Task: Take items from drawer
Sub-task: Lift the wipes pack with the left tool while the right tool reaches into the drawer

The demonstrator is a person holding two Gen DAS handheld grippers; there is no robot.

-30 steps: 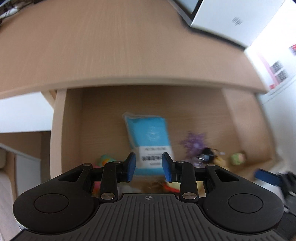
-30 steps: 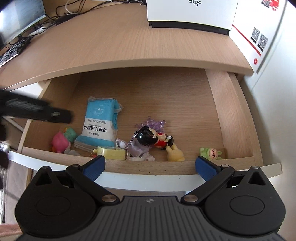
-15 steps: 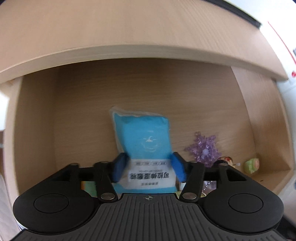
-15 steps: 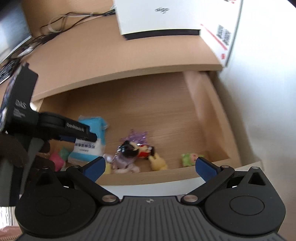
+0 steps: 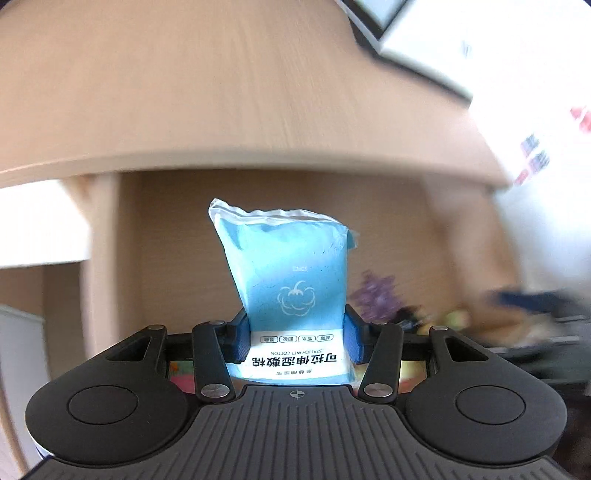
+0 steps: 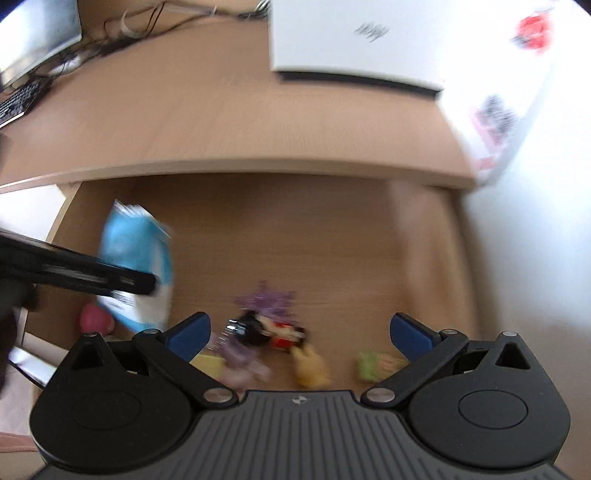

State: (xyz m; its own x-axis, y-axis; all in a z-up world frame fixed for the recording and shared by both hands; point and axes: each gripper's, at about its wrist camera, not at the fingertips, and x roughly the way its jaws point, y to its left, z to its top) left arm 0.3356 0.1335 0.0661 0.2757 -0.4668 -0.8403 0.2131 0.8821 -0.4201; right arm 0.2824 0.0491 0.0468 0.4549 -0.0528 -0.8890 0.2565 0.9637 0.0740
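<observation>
- The left gripper (image 5: 297,345) is clamped on the lower, white-labelled end of a blue packet (image 5: 291,280), one blue pad pressing each side; the packet stands upright between them, its crimped top edge pointing to 12 o'clock.
- In the right wrist view the same packet (image 6: 138,266) sits at 9 o'clock, held above the floor of the drawer (image 6: 295,240) by the dark arm of the left gripper (image 6: 147,284), which reaches in from the left edge.
- The right gripper (image 6: 299,332) is spread wide with nothing between its blue fingers (image 6: 188,332), and it hovers over the drawer's front end.
- Between those fingers, blurred, lie small toys on the drawer floor: a black-and-red figure (image 6: 266,328) at 6 o'clock, a yellow figure (image 6: 310,365) just to its right, and a green figure (image 6: 369,363) toward 5 o'clock.
- A purple ornament (image 6: 266,299) lies just beyond the black-and-red figure.
- A pink toy (image 6: 94,319) shows at 8 o'clock, below the packet.
- Beyond the drawer, the wooden desk top (image 6: 221,110) fills the upper half of the view.
- On it, at 1 o'clock, rests a white box (image 6: 354,40).
- At 10 to 11 o'clock are a monitor (image 6: 37,37), a keyboard (image 6: 18,103) and loose cables (image 6: 147,22).
</observation>
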